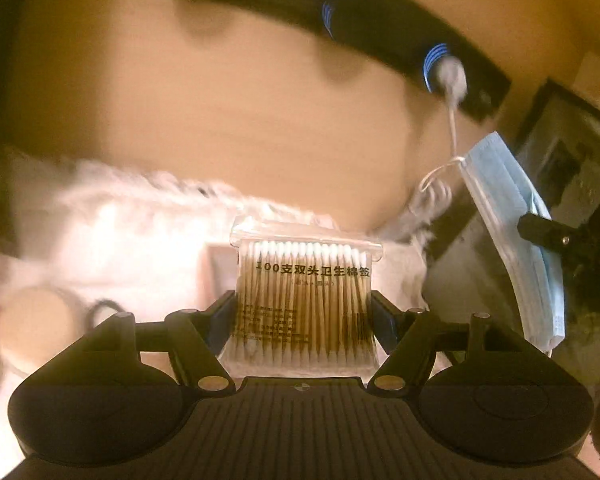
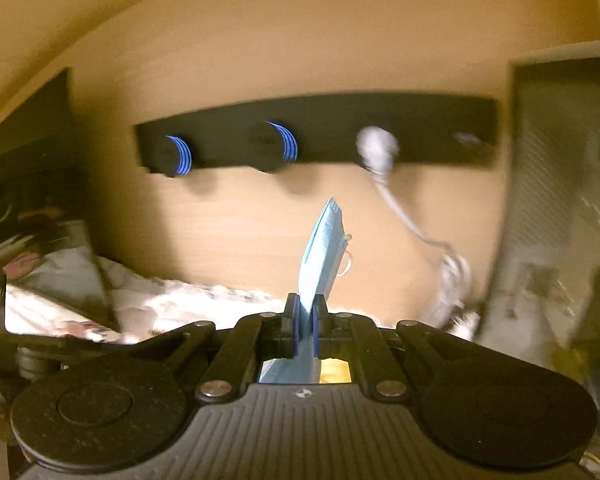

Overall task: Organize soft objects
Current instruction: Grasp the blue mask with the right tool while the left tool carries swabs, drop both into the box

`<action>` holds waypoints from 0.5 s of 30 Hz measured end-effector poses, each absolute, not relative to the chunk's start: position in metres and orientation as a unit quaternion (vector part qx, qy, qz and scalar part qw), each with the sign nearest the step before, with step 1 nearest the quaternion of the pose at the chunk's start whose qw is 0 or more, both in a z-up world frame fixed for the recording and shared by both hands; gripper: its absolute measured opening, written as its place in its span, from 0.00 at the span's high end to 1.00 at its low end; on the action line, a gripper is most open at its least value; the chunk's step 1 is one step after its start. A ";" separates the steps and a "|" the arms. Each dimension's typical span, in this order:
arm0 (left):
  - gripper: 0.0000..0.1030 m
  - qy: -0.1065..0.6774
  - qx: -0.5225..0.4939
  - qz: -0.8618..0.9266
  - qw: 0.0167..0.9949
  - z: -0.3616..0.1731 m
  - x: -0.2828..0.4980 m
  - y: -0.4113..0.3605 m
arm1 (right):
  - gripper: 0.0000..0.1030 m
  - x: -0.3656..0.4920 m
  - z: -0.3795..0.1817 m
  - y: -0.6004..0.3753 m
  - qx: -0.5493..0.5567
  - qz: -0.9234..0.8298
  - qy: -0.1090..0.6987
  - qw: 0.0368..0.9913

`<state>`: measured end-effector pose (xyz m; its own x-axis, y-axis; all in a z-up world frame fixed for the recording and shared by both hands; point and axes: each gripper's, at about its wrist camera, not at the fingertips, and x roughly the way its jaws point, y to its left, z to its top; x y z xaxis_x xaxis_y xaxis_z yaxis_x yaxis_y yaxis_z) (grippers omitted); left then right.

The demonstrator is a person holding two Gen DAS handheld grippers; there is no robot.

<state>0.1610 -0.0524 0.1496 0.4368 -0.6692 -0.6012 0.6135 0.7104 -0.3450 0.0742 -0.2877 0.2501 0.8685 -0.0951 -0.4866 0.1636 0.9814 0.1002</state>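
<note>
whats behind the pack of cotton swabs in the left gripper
Behind the pack of cotton swabs, held by the left gripper, lies blurred white fabric, then a tan wall. What the pack itself covers cannot be seen.

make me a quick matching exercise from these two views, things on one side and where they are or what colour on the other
Things:
1. cotton swab pack
2. face mask
3. hook rail
4. white cord

Places or states:
A. mounted on the wooden wall, black with blue-ringed knobs
B. clamped in the right hand-held gripper
C. hanging from a knob on the rail
D. between the fingers of the left hand-held gripper

Pairs: 1-D, 2-B, 3-A, 4-C
</note>
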 end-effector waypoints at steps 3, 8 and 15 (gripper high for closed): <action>0.28 0.382 -0.015 -0.376 0.844 0.136 0.166 -0.077 | 0.94 0.073 0.237 -0.309 0.095 -0.079 0.259 0.958; 0.27 0.388 -0.030 -0.377 0.841 0.104 0.177 -0.104 | 0.94 0.079 0.207 -0.321 0.119 -0.076 0.286 0.948; 0.25 0.415 0.096 -0.350 0.834 0.059 0.182 -0.139 | 0.94 0.111 0.172 -0.320 0.138 -0.074 0.329 0.931</action>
<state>0.1820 -0.1389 0.0594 0.4100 -0.5040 -0.7602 0.6636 0.7366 -0.1304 0.1107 -0.3196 0.1716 0.7731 -0.0468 -0.6326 0.2276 0.9513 0.2078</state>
